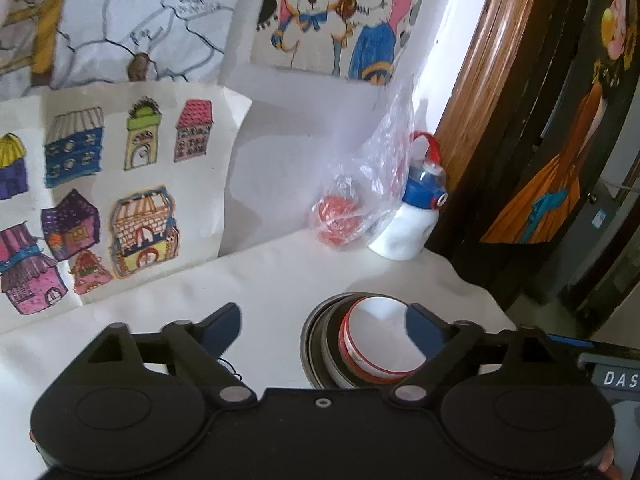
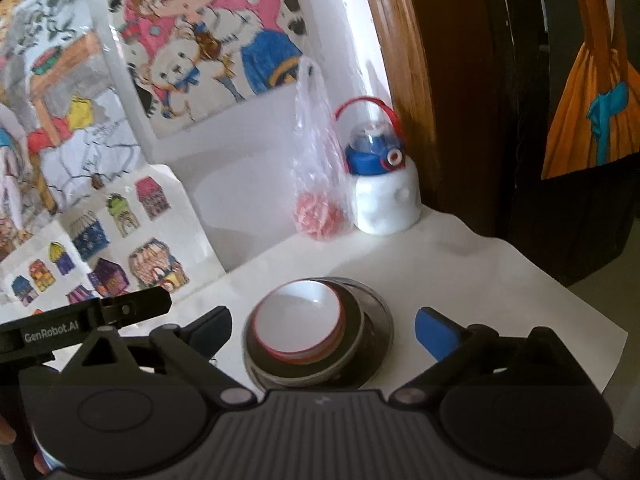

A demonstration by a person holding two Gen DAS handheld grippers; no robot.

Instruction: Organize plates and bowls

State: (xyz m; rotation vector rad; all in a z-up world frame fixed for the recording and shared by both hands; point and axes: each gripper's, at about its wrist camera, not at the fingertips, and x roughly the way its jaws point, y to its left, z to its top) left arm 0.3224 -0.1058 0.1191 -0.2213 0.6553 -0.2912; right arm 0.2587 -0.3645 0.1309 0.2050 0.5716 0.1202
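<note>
A white bowl with a red rim (image 2: 298,322) sits nested in a dark grey bowl (image 2: 352,356), which rests on a metal plate (image 2: 378,320) on the white table. My right gripper (image 2: 322,330) is open, its fingers to either side of the stack and above it. In the left wrist view the same white bowl (image 1: 376,332) and dark bowl (image 1: 320,340) sit at right. My left gripper (image 1: 324,324) is open, its right finger over the bowl's rim, its left finger over bare table.
A plastic bag with a red object (image 2: 318,208) and a white bottle with a blue lid (image 2: 384,188) stand at the table's back right. Coloured drawings (image 1: 112,184) lean on the wall. A wooden door frame (image 2: 400,80) rises right. The table edge (image 2: 592,364) is near right.
</note>
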